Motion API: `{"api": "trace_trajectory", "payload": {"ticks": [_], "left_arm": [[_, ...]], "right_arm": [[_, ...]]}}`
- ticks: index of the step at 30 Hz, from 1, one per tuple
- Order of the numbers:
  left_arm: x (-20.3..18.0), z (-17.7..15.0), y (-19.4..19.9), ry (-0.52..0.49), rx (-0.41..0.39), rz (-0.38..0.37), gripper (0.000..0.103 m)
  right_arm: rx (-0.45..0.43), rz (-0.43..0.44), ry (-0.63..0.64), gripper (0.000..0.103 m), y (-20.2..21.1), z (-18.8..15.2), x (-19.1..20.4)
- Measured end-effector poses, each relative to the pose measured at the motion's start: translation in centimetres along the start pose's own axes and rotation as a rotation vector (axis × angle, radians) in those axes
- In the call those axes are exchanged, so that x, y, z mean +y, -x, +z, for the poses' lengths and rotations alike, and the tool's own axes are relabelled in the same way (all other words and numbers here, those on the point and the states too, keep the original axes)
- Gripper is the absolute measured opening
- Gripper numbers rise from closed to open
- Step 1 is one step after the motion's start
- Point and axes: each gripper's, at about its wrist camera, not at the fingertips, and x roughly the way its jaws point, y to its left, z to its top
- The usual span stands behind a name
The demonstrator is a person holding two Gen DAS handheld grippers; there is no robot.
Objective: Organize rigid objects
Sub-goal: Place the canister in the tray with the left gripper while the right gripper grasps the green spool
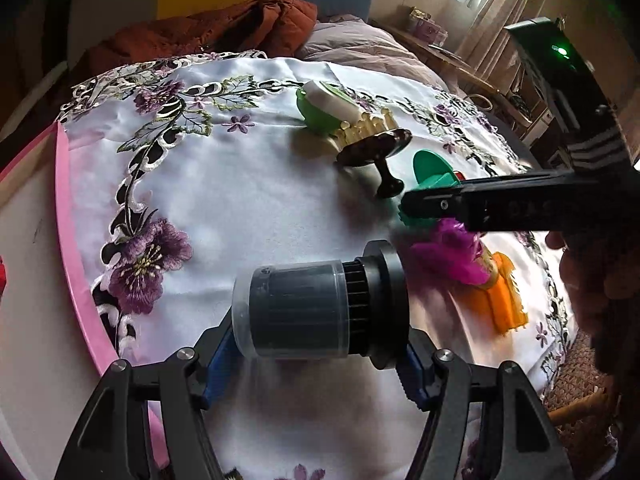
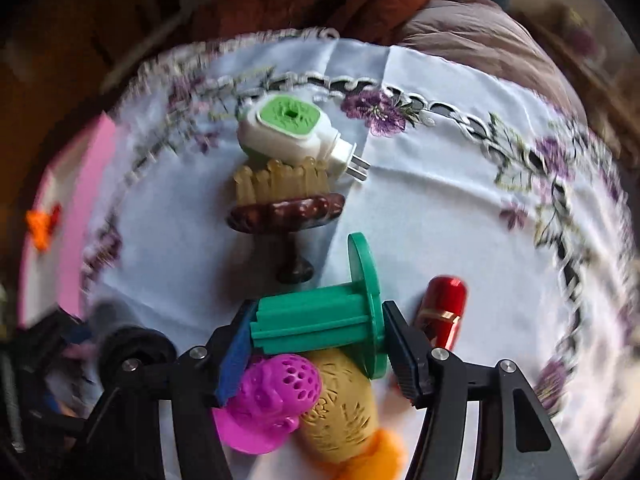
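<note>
Two tools work over a worktop [image 1: 256, 208] draped in a white cloth embroidered with purple flowers. No brand or label can be read anywhere; faint raised letters on the right tool's arm in the left wrist view are too dim to make out.

Left tool [image 1: 320, 354]: its blue-padded fingers [image 1: 220, 364] clamp a dark cylinder in a clear sleeve [image 1: 320, 308], held crosswise, one pad on the sleeve end and the other on the black flanged end.

Right tool [image 2: 316, 344]: its jaws stand about half apart around a green spool [image 2: 320, 316] lying sideways, the left pad against the spool's ribbed end and the right finger against its round flange, so it grips the spool. Just below the spool sit a magenta perforated piece [image 2: 276, 392], a tan patterned cylinder [image 2: 344, 412] and an orange object [image 2: 384, 452]. A red lipstick-like tube [image 2: 442, 308] lies just right of the flange.

Farther off are a brown pedestal stand [image 2: 288, 212], pale translucent crystals [image 2: 280, 180] and a white plug-in device with a green top [image 2: 292, 128]. A pink board [image 1: 76, 252] edges the worktop at the left.
</note>
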Motion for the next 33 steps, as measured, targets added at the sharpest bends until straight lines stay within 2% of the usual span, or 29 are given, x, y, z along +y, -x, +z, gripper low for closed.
{"api": "trace_trajectory", "payload": {"ticks": [3,8,21,27,33], "left_arm": [[-0.2,-0.6,0.8,-0.008,-0.019,0.001,0.068],[-0.7,-1.5,3.3,-0.029,-0.078,-0.010,0.068],[1.9,-2.9,10.1,0.045,-0.196,-0.050,0.069],[6.9,-2.3,12.0,0.166,-0.220,-0.019,0.069],[14.0,-0.6,11.3,0.310,-0.196,0.049,0.069]], "right_arm": [[-0.036,0.023,-0.025,0.062,0.6,-0.8,-0.3],[-0.026,-0.012,-0.054,0.062,-0.3,-0.6,-0.8],[-0.016,-0.036,-0.056,0.062,-1.2,-0.7,-1.0],[-0.011,-0.041,-0.060,0.062,-1.1,-0.7,-0.9],[-0.001,-0.083,-0.034,0.060,-1.4,-0.8,-0.5]]}}
